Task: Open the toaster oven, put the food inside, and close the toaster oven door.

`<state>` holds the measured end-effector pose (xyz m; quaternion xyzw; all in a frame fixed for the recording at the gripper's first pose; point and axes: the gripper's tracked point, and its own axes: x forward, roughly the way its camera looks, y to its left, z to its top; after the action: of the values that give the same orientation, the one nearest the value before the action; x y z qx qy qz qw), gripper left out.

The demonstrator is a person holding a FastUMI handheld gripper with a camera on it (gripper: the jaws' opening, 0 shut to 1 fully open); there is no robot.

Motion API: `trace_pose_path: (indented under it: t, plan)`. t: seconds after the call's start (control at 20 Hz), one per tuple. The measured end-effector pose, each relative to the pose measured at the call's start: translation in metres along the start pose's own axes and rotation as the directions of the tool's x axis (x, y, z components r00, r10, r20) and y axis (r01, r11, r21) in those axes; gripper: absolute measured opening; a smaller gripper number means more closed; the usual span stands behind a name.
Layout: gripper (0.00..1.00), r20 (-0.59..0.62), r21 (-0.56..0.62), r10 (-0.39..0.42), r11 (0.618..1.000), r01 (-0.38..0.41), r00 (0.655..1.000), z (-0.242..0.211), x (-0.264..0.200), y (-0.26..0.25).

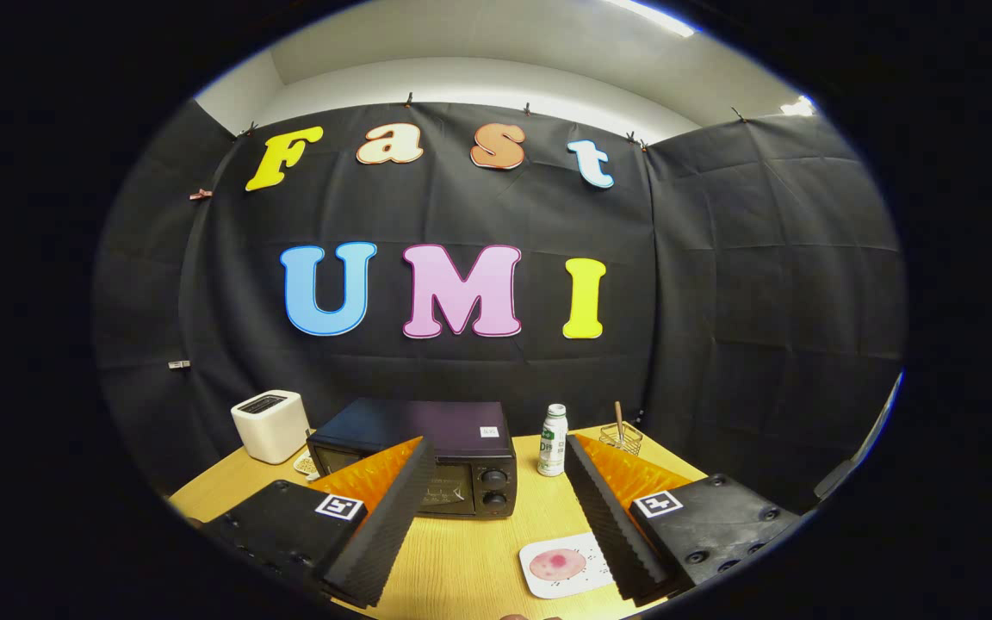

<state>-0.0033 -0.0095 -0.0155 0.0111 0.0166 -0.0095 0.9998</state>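
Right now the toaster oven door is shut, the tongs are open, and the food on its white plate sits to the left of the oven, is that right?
Not quite. In the gripper view the food on its white plate lies in front of the toaster oven, toward its right, between the open tongs. The door is shut, as you said.

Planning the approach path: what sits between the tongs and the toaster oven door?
Only bare wooden table, seen in the gripper view. The open tongs face the closed toaster oven.

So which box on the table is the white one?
The small white toaster with a top slot, beside the bigger black toaster oven. The open gripper touches neither.
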Motion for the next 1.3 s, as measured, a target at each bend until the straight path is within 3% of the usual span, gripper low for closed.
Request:
trace_pose_path:
  t: [0.65, 1.3]
  plan:
    - [0.98, -0.02, -0.006, 0.016, 1.0, -0.016, 1.0, -0.004, 0.007, 0.008]
    - [0.98, -0.132, 0.019, 0.05, 0.999, -0.048, 0.99, -0.041, 0.06, 0.072]
